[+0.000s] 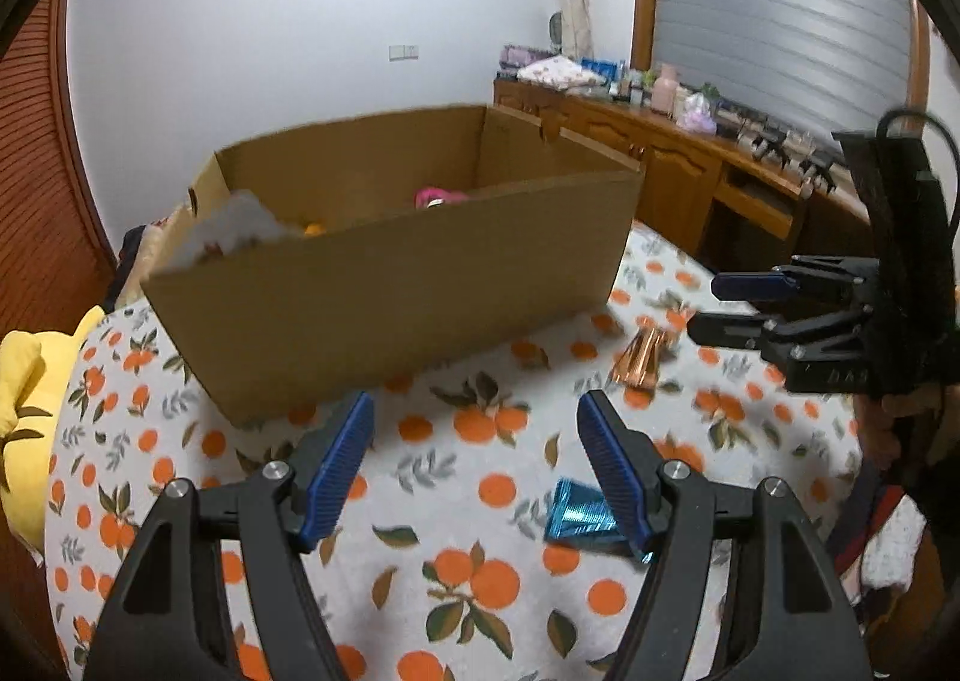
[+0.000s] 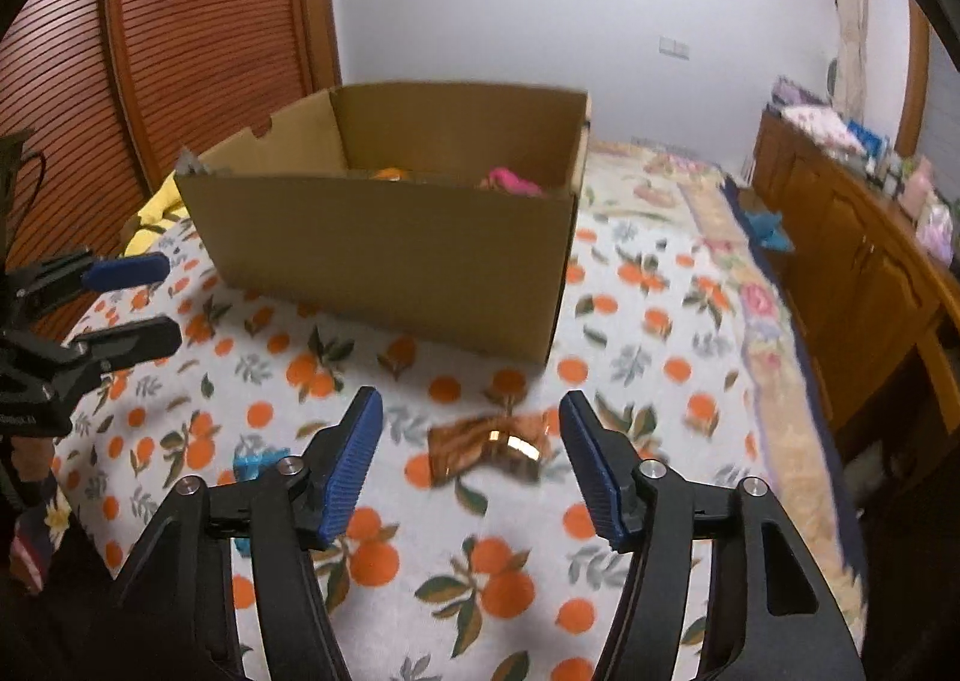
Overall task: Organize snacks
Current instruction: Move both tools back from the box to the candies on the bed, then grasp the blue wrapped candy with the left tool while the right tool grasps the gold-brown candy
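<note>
- Your left gripper (image 1: 477,456) hangs above the tablecloth (image 1: 456,501) with its blue-padded jaws spread wide apart and nothing between them.
- A blue foil snack (image 1: 579,516) lies on the cloth just beside your left gripper's right-hand finger, which partly covers it; you are not gripping it.
- Your right gripper (image 2: 471,456) is likewise spread wide and holds nothing.
- A copper foil snack (image 2: 489,444) lies flat on the cloth, seen between your right gripper's two fingers; whether they reach it cannot be told.
- The left wrist view shows that same copper wrapper near the right front corner of the cardboard box (image 1: 390,273), apart from it.
- The box stands open on the table, behind both snacks. Over its rim you can see a pink item (image 1: 438,197), an orange item (image 1: 314,228) and something white (image 1: 231,228); what they are cannot be made out.
- A yellow cushion (image 1: 30,399) sits off the table's left edge.
- A wooden cabinet (image 2: 852,273) carrying assorted clutter runs along the wall on the right.
</note>
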`<state>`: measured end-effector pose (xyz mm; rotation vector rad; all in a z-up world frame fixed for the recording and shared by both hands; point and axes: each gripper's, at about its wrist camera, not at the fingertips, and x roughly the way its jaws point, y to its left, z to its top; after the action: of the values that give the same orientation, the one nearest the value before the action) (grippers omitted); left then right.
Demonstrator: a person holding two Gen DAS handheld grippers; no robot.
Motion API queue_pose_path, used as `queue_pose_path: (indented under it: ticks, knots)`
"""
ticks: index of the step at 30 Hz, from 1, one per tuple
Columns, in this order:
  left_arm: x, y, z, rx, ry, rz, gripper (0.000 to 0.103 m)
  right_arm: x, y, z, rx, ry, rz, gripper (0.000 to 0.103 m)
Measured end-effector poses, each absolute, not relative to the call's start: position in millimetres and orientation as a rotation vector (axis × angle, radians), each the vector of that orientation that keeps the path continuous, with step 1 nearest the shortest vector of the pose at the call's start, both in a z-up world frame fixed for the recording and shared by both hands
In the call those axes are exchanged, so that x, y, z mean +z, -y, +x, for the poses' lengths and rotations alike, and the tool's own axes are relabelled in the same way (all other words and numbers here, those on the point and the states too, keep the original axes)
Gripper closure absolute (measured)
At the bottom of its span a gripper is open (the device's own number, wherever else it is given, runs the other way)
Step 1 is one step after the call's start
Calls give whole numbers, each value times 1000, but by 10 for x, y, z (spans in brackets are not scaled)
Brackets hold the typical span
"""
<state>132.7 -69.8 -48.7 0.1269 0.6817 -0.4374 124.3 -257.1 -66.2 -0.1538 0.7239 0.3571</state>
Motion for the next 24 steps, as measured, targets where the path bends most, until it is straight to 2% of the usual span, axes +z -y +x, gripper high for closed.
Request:
queue_pose_path:
  ticks: [8,24]
  knots:
    - [-797,741,1288,-458,-750,117,32,-944,2645,1277,376,-795,-81,48]
    - [-997,735,1234,-483,-803,63,32,-1129,2610,1665,369,-863,-20,52]
